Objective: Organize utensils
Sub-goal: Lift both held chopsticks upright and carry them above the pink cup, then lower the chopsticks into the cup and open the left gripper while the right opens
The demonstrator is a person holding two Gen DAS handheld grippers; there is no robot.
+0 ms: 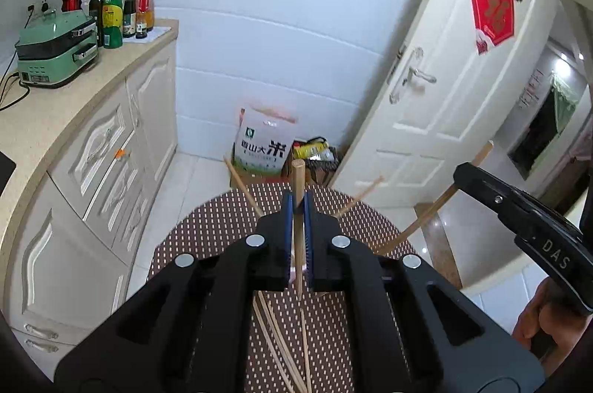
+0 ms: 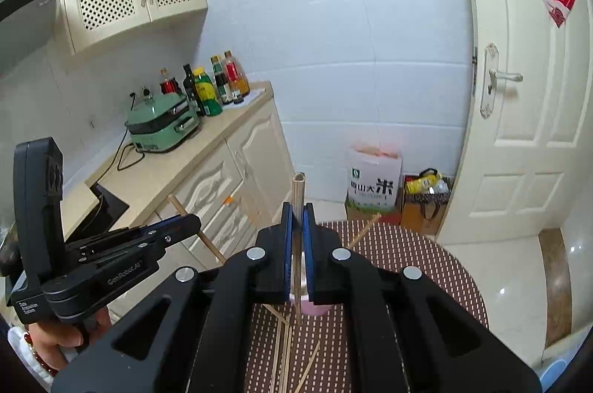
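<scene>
My left gripper [image 1: 298, 204] is shut on a wooden chopstick [image 1: 297, 178] that stands upright between its blue pads. My right gripper [image 2: 297, 211] is shut on another wooden chopstick [image 2: 298, 189], also upright. Both hover above a round table with a brown dotted mat [image 1: 222, 226]. Several loose chopsticks [image 1: 274, 330] lie on the mat below the grippers, and they also show in the right wrist view [image 2: 283, 344]. A pink cup [image 2: 313, 308] stands on the mat just under my right gripper, mostly hidden. The right gripper appears in the left view [image 1: 526, 226], the left one in the right view [image 2: 111, 259].
A beige counter [image 2: 178, 163] with a green appliance [image 2: 163, 126] and several bottles [image 2: 215, 85] runs along the left. A rice bag [image 2: 374, 181] and a box [image 2: 426, 200] sit on the floor by the wall. A white door [image 2: 526, 133] stands at the right.
</scene>
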